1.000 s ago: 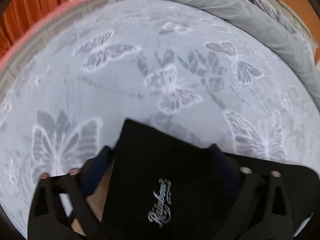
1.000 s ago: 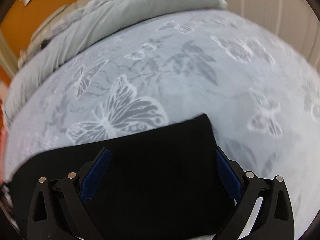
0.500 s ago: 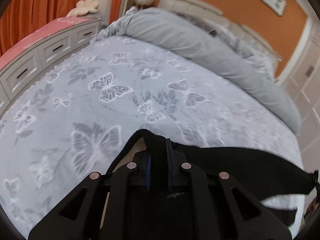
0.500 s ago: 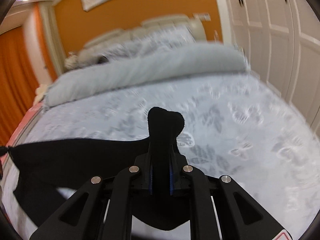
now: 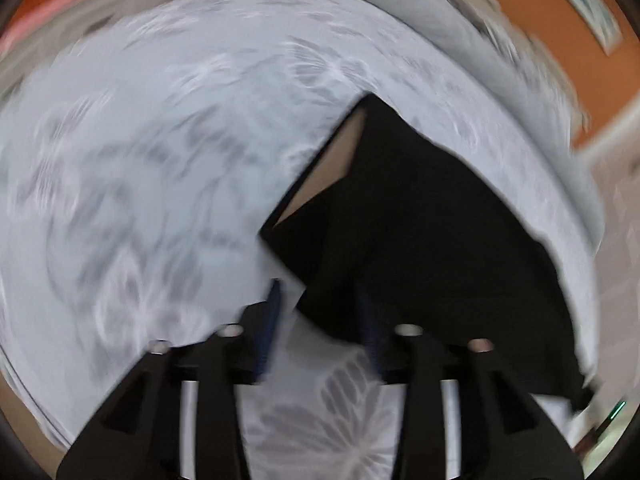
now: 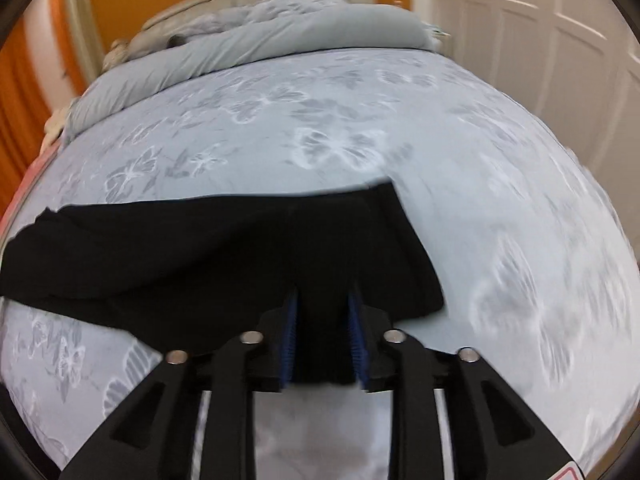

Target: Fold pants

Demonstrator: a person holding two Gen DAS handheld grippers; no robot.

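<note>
Now our left gripper has its jaws apart, with a corner of the black pants lying between them, though blur hides any contact. Our right gripper also stands parted around a bunched fold of the pants, which spread leftward from it over the butterfly bedspread; beyond lies a grey duvet.

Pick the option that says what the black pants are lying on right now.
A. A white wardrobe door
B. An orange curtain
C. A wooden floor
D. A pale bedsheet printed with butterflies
D: in the right wrist view the pants are spread across the butterfly-print bedsheet, which shows on all sides of them.
</note>
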